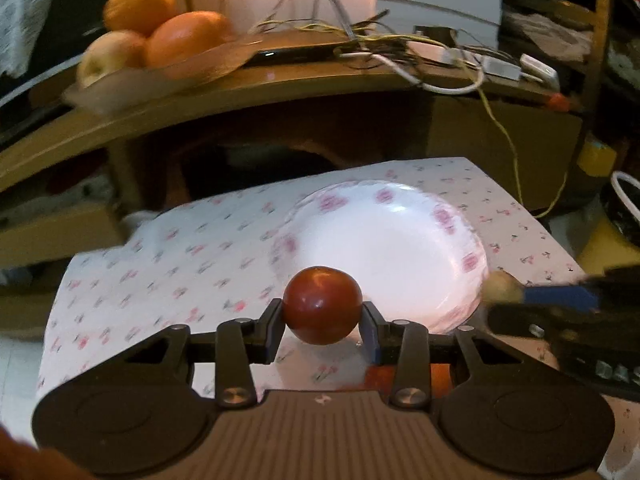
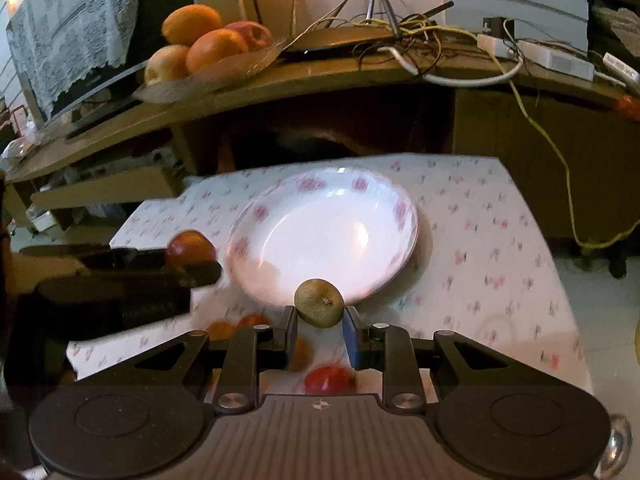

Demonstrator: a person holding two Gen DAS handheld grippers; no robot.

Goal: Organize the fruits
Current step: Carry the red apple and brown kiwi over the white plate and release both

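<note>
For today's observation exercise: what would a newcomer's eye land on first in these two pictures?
Each gripper holds a fruit over the near rim of the white plate: the left gripper a red one, the right gripper a brown one. Behind, a dish of oranges and apples sits on the shelf.

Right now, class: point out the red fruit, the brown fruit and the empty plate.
red fruit (image 1: 322,305), left wrist view, centre of its front.
brown fruit (image 2: 319,303), right wrist view, beside its stem.
plate (image 2: 402,210), right wrist view, flowered right rim.

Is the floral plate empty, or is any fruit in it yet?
Empty. The plate shows bare white inside in both views; the red fruit and brown fruit sit in the tongs.
</note>
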